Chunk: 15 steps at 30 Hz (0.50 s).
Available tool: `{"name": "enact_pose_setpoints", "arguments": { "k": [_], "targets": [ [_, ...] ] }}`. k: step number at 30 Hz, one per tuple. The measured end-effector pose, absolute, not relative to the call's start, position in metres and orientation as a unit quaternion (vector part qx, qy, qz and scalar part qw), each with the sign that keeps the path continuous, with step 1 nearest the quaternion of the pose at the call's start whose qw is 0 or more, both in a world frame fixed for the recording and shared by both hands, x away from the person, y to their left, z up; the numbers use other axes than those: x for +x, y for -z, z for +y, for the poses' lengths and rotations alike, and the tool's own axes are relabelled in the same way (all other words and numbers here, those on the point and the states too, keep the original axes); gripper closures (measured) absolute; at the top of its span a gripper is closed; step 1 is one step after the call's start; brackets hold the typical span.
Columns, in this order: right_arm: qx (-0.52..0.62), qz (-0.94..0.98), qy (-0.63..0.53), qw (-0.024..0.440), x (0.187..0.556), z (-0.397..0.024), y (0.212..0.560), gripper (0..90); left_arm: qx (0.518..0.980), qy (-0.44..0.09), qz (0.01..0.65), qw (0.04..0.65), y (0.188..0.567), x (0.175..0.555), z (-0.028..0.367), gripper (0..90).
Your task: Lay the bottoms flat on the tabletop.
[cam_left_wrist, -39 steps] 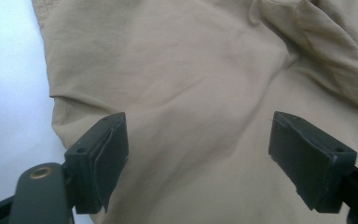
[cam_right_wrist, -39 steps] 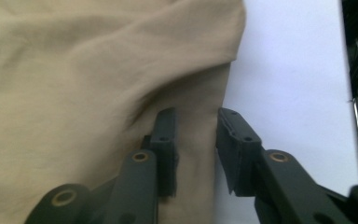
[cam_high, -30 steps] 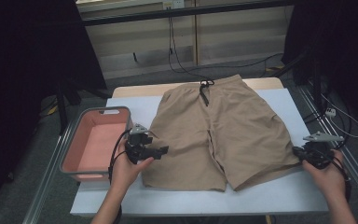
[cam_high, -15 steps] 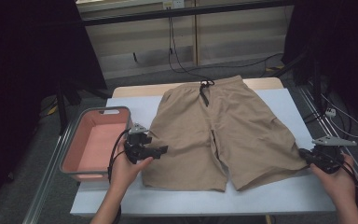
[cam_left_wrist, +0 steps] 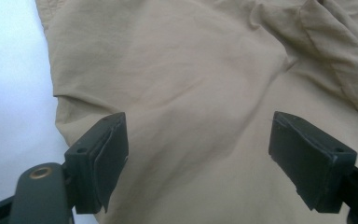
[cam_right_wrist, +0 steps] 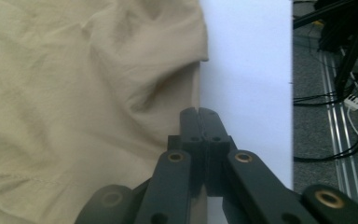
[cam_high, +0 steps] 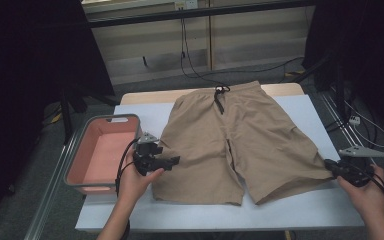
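Tan shorts (cam_high: 240, 140) lie flat on the white table (cam_high: 300, 210), waistband and black drawstring at the far side. My left gripper (cam_high: 174, 160) sits at the outer edge of the shorts' left leg. In the left gripper view its jaws stand open (cam_left_wrist: 198, 140) over the tan cloth (cam_left_wrist: 191, 70), nothing pinched. My right gripper (cam_high: 331, 169) is at the outer corner of the right leg's hem. Its jaws are shut (cam_right_wrist: 199, 113) on the edge of the fabric (cam_right_wrist: 74, 93), and the corner is drawn to a point toward it.
A grey bin with a pink inside (cam_high: 82, 172) stands at the table's left edge, just left of my left hand. Cables (cam_high: 360, 125) and metal rails run along the floor to the right of the table. White tabletop shows around the shorts.
My right gripper has shifted slightly right and toward the near edge, drawing the right leg's hem corner out with it. The left gripper has stayed put.
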State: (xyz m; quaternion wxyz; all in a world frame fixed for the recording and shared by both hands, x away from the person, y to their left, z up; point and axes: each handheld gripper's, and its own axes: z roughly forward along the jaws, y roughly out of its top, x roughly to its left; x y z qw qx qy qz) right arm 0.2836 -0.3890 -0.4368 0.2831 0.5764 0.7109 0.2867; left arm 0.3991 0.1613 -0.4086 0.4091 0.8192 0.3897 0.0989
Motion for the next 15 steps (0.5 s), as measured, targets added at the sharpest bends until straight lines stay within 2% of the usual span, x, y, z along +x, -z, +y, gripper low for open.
{"name": "enact_pose_setpoints", "arguments": {
  "k": [8,15],
  "targets": [
    [0.573,0.713,-0.285,0.285,0.283,-0.387,0.436,89.9,0.817,-0.100,0.391,0.411,0.408,0.399,0.163,19.7],
    [0.561,0.716,-0.315,0.270,0.290,-0.365,0.434,63.4,0.818,-0.100,0.390,0.410,0.408,0.399,0.163,19.4]
  ]
}}
